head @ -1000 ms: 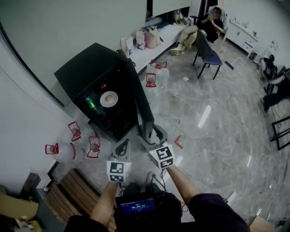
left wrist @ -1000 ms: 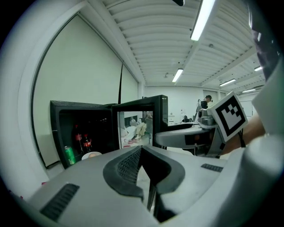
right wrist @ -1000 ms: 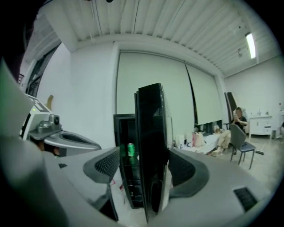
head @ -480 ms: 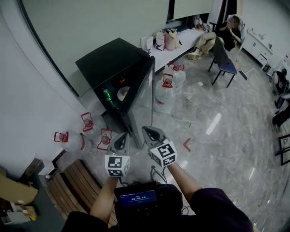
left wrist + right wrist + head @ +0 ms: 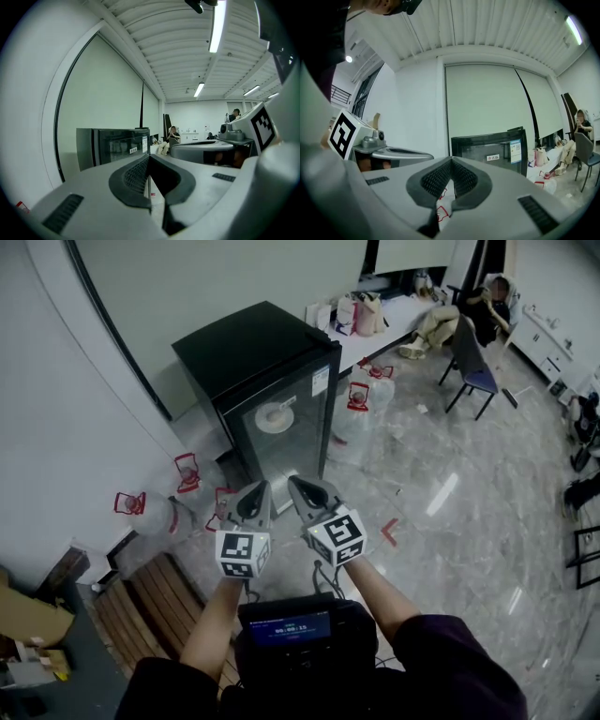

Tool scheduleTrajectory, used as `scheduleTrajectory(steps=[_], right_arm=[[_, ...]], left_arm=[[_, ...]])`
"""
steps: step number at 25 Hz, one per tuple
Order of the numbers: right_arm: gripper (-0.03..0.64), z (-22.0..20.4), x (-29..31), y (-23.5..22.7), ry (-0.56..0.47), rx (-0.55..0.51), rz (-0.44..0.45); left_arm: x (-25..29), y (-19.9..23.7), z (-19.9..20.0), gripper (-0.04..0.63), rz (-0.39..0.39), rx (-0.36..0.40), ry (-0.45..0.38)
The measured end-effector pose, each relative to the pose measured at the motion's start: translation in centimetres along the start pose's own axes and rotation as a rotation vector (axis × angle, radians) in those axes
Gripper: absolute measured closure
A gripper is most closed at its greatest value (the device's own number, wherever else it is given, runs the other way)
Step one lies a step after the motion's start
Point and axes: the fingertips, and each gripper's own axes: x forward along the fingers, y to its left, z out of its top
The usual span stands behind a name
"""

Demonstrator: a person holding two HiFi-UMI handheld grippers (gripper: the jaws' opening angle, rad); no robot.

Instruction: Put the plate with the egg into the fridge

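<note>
The black fridge [image 5: 246, 357] stands against the white wall with its glass door [image 5: 289, 427] closed. Through the glass I see the white plate with the egg [image 5: 275, 417] on a shelf inside. My left gripper [image 5: 254, 490] and right gripper [image 5: 304, 486] hover side by side in front of the door, apart from it, both shut and empty. In the left gripper view the left gripper [image 5: 149, 157] points past the fridge [image 5: 117, 144]. In the right gripper view the right gripper [image 5: 451, 161] points at the fridge [image 5: 492, 147].
Water jugs with red handles lie on the floor left of the fridge [image 5: 142, 513] and right of it [image 5: 359, 407]. A wooden bench [image 5: 150, 615] is at the lower left. A person [image 5: 464, 310] sits by a blue chair [image 5: 472, 360] at the back right.
The fridge door has swung from open to closed. Both grippers have drawn back from the fridge and risen a little; the right one no longer reaches the door's edge.
</note>
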Motion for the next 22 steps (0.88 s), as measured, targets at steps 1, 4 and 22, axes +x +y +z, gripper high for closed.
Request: scheduleTrajectory(steps=[1,4,22], right_arm=[[0.609,0.16,0.13,0.25,-0.001,-0.001,0.005],[0.609,0.55,0.44,0.63,-0.007,-0.017,0.009],[0.609,1.0,0.13,0.05,-0.026,-0.032,-0.011]], left_arm=[[0.01,0.09,0.17,0.586,-0.001,0.0,-0.005],[0.17,0.33,0.41,0.586,-0.002,-0.002,-0.013],[0.29,0.71,0.53,0.586,0.007,0.001,-0.009]])
